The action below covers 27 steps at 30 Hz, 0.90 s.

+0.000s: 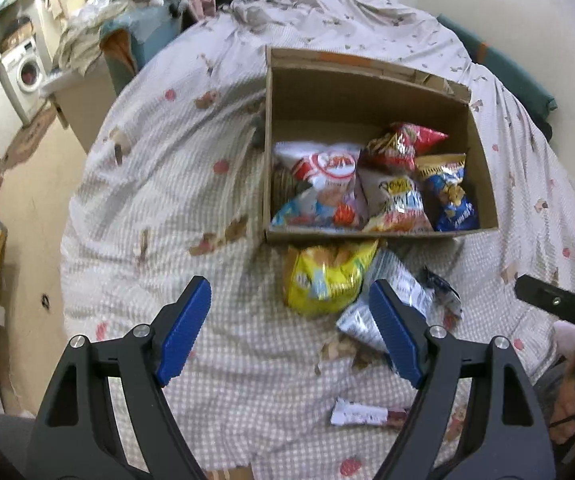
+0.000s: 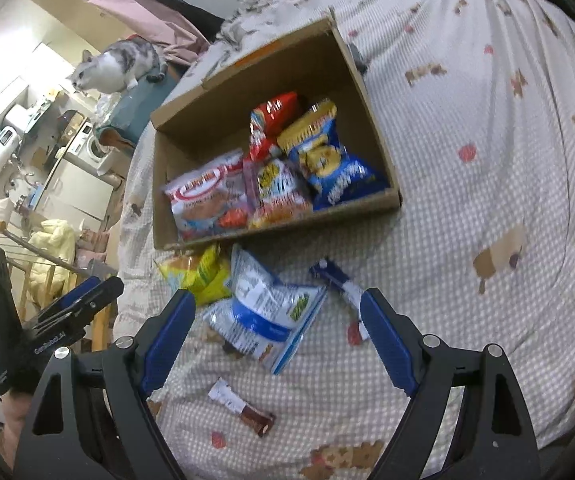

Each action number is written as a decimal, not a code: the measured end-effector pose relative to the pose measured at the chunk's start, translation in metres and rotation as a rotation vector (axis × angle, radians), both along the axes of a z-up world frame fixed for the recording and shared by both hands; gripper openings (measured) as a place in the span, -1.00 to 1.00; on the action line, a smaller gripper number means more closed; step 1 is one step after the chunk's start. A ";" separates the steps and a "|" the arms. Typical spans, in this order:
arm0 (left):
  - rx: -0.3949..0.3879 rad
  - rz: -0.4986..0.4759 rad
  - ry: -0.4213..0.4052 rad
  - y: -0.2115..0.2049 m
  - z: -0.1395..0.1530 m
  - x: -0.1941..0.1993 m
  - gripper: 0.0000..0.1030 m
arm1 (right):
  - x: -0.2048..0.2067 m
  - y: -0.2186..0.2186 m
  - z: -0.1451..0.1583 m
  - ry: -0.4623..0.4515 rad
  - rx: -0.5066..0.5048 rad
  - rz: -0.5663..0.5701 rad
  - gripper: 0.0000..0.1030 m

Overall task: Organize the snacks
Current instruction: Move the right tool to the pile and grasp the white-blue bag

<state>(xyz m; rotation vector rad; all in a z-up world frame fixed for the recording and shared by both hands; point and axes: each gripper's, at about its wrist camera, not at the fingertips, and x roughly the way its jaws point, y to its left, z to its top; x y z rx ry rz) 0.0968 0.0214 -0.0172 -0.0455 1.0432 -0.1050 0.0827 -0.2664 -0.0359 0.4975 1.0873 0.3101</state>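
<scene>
Both grippers hang over a bed (image 1: 191, 160) covered in a checked sheet, each tilted down and holding nothing.

Left gripper (image 1: 287, 332): its blue pads (image 1: 185, 332) stand spread, with bare sheet between them. Ahead of its right pad lies a yellow bag (image 1: 327, 276), and partly behind that pad a white-and-blue bag (image 1: 401, 292), the two touching. Below the right pad, close to the camera, lies a small bar (image 1: 363, 416). Beyond the yellow bag, straight ahead and a little right, sits an open cardboard box (image 1: 367, 92) with the yellow bag against its near wall. Inside, from left to right: a white-and-red bag (image 1: 327, 168), a pale bag with yellow print (image 1: 397, 196), a red bag (image 1: 403, 140) behind it, and a blue bag (image 1: 449, 196). At the far right edge the black tip of the right gripper (image 1: 555, 304) pokes in.

Right gripper (image 2: 275, 340): also spread, with the white-and-blue bag (image 2: 267, 312) lying between its pads. The left gripper (image 2: 75, 308) shows to the left, and the yellow bag (image 2: 201, 274) lies just ahead of the left pad. The bar (image 2: 243, 406) lies nearer the camera. A dark blue wrapper (image 2: 337, 280) lies just ahead of the right pad. The box (image 2: 247, 80) is ahead. A cat (image 2: 117, 64) crouches far left, beyond the bed.
</scene>
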 end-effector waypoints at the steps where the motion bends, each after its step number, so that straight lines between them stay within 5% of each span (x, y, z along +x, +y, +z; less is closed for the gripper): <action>1: -0.004 0.002 0.011 0.001 -0.002 -0.001 0.53 | -0.001 0.001 -0.003 0.011 0.001 0.001 0.69; 14: -0.062 0.119 0.126 0.029 -0.026 -0.003 0.53 | 0.015 0.010 -0.053 0.234 0.035 0.006 0.69; 21: -0.070 0.155 0.144 0.031 -0.034 0.003 0.53 | 0.038 0.048 -0.095 0.363 0.201 0.023 0.69; 27: -0.064 0.198 0.141 0.043 -0.036 0.005 0.53 | 0.057 0.074 -0.122 0.407 0.163 -0.015 0.72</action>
